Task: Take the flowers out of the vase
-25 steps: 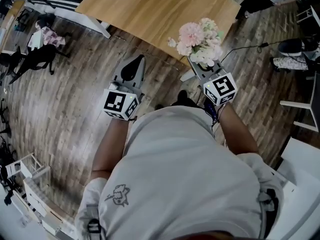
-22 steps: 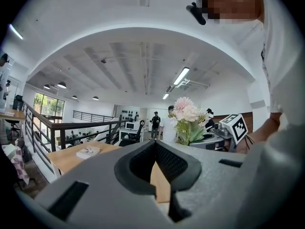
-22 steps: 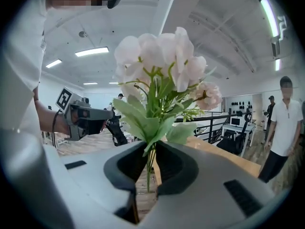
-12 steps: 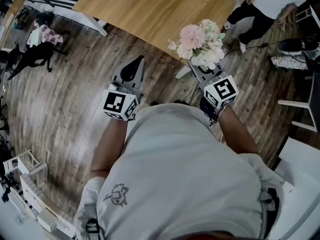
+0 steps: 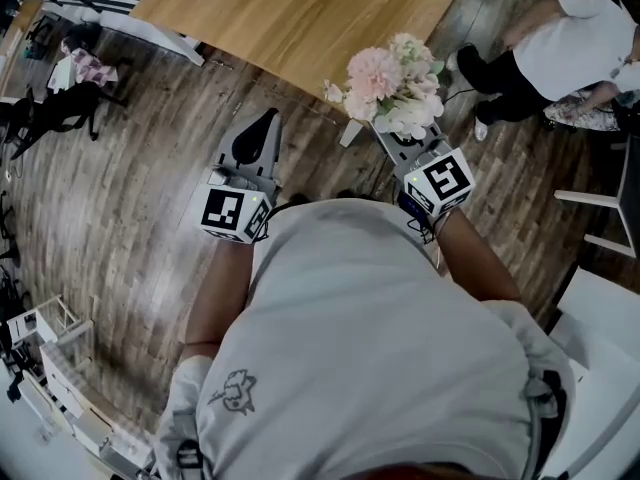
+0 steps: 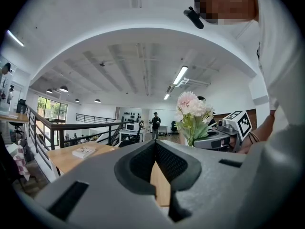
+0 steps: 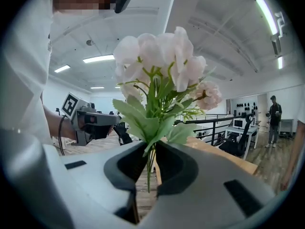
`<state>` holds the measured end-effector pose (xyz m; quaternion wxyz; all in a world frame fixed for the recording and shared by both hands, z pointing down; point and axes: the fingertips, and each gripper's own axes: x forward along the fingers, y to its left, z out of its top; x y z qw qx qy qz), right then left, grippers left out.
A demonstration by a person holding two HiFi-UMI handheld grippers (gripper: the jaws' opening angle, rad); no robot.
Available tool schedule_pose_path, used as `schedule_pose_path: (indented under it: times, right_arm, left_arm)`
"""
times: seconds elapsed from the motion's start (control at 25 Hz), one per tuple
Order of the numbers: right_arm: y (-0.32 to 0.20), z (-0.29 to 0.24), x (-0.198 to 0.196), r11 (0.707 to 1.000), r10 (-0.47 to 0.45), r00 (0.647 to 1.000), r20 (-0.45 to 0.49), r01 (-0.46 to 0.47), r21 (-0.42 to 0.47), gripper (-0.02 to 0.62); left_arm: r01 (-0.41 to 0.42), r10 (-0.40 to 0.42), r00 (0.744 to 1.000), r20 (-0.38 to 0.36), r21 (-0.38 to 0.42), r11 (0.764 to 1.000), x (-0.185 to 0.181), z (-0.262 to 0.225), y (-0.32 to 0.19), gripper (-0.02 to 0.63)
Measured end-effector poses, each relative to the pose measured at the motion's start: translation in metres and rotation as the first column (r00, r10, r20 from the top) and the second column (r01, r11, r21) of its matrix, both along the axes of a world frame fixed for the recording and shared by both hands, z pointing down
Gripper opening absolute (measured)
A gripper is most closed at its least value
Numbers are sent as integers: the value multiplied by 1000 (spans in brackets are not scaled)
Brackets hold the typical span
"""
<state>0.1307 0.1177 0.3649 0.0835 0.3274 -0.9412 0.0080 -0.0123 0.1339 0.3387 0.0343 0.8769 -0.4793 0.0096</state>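
the right claw point(image 7: 150, 162) is clamped on the thin green stems of the flowers point(image 7: 159, 66), whose pink and white heads stand up above its jaws. the bunch is already free of the vase, and no vase can be made out for certain in these views. in the head view the flowers hang over the wooden floor point(image 5: 130, 168), just beside the near edge of the surface point(image 5: 300, 18). the left claw point(image 6: 155, 147) is closed with nothing between its jaws, held level to the left of the bunch and apart from it.

against the earlier head views, the surface has slid toward the far left of the picture. the wearer seems to be shifting with both claws together, the grip on the stems unchanged. a second person point(image 5: 570, 53) in a white top has come in at the far right. the removal itself looks done; what remains is likely setting the bunch down somewhere.
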Motion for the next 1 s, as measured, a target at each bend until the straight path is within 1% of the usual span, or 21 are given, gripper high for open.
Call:
schedule_pose_path:
  times: [0.36, 1.0]
  right_arm:
    - [11, 3, 22, 1000, -22, 1000, 17, 22, -8, 57]
    - [9, 7, 30, 1000, -19, 999, 32, 19, -19, 55]
  left_arm:
    - [-4, 4, 1000, 11, -6, 1000, 32, 0, 5, 5]
    - [-14, 15, 1000, 10, -18, 1000, 45, 2, -1, 5]
